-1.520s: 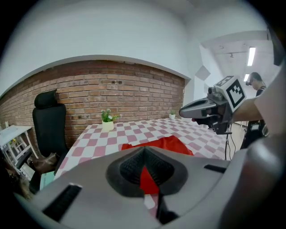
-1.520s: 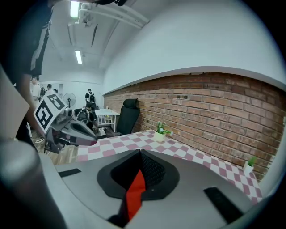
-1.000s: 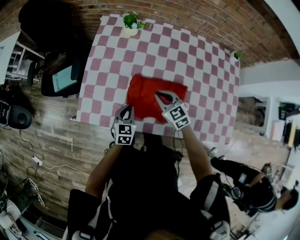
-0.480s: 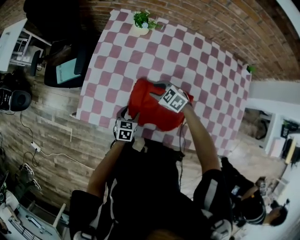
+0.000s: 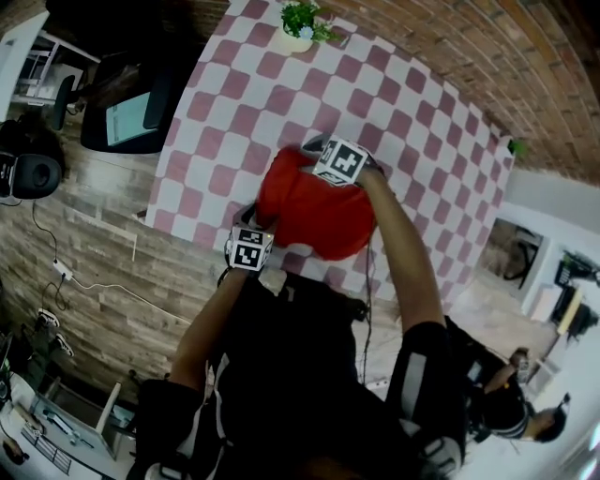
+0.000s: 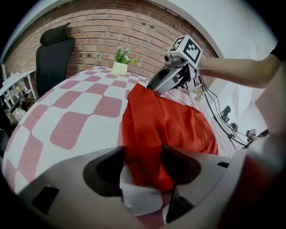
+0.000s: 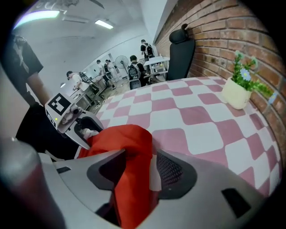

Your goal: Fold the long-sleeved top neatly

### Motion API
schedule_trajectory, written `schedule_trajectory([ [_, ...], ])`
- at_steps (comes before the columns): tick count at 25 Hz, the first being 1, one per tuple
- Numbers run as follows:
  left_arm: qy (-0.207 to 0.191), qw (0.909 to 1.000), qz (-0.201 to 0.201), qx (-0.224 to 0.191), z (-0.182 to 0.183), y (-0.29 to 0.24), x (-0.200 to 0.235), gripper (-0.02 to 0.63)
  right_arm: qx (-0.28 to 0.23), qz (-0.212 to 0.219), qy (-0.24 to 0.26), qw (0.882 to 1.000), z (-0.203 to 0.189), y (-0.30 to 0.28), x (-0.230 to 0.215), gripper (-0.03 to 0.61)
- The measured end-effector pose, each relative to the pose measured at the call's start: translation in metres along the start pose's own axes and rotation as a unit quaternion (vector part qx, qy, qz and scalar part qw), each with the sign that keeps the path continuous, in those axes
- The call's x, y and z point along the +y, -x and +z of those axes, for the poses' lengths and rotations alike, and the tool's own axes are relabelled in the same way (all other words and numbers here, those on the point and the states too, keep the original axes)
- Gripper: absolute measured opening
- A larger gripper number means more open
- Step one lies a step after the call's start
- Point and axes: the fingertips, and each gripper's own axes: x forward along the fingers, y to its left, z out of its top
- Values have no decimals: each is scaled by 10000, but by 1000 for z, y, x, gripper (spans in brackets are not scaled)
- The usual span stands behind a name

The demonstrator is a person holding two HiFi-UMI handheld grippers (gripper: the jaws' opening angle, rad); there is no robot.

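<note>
Red top (image 5: 314, 211) bundled, centre of worktop (image 5: 234, 103). Left gripper (image 6: 143, 162), right gripper (image 7: 136, 169): fingers (image 6: 102, 172) just opening, now wide, cloth loose between them. Risk: fabric snags on withdrawal and drags fold apart.

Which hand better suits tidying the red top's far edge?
Probably right: the right hand-held gripper is at the red long-sleeved fabric top's far edge, the left hand-held gripper nearer the person. Both jaws were just opening around cloth.

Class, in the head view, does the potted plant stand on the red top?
No: the potted plant stands at the far edge of the checked table, apart from the red top.
</note>
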Motion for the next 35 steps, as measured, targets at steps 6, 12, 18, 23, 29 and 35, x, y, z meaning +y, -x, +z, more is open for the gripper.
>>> schedule_trajectory([
  [6, -11, 10000, -72, 8, -1, -2, 0, 260, 284, 374, 105, 9988, -5, -28, -2, 193],
  [12, -104, 9998, -184, 71, -2, 0, 4, 222, 374, 532, 154, 9978, -8, -36, 5, 144],
  [18, -199, 9984, -511, 155, 3, -3, 0, 115, 246, 512, -75, 9984, -11, -33, 3, 87],
  [23, -369, 9961, -779, 171, 15, -2, 7, 84, 8, 380, -364, 9986, -17, -28, -5, 77],
  [29, -1161, 9883, -943, 290, 48, -11, 21, 67, -318, 59, -1083, 9936, -37, -10, -26, 71],
  [35, -2431, 9610, -1174, 595, 94, -38, 23, 66, -739, -401, -2010, 9760, -74, 18, -44, 69],
])
